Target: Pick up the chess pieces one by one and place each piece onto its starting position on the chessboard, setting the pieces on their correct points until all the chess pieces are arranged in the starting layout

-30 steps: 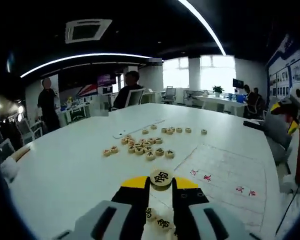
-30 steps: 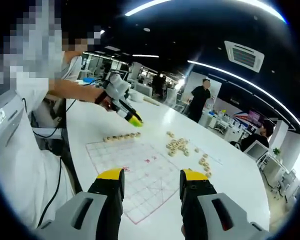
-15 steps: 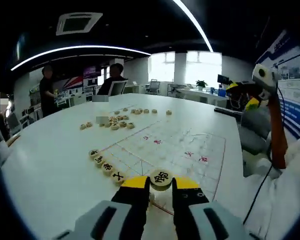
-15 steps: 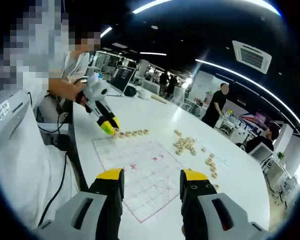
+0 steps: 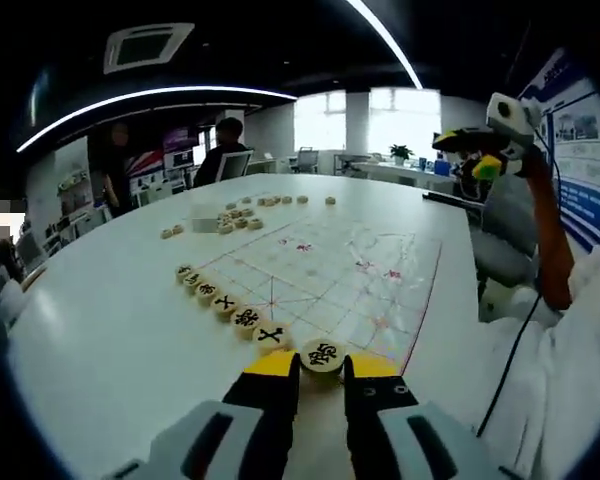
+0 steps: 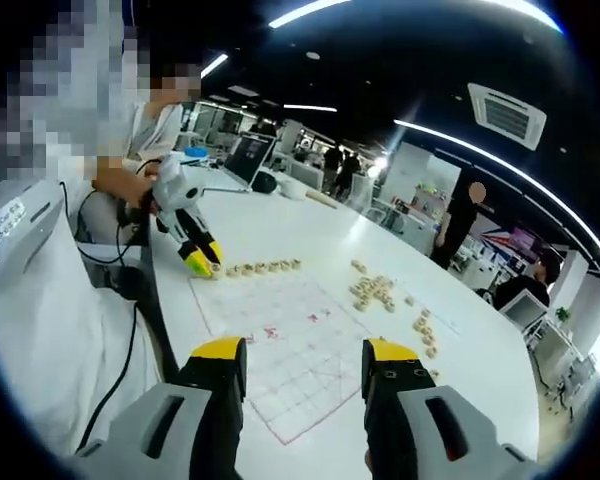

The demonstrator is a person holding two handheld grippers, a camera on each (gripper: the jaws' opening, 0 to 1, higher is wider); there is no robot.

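A round chess piece (image 5: 322, 355) is held pinched between the jaws of the left hand-held gripper (image 5: 321, 366), and over the last second it has been carried away from the loose heap and brought down to the near corner of the chessboard (image 5: 350, 275), just beside the end of the row of placed pieces (image 5: 227, 305). That row is seen along the board's near edge line, six pieces as far as can be counted, so the held piece is judged to be next in line, with release onto its point not yet done. The loose pieces (image 5: 242, 210) are left scattered at the far side of the counter (image 5: 110, 320), well apart. The right hand-held gripper (image 6: 302, 364) is held wide and empty, up over the opposite end of the board. Bare counter is left beyond the board's near edge, so room for setting down is judged ample.
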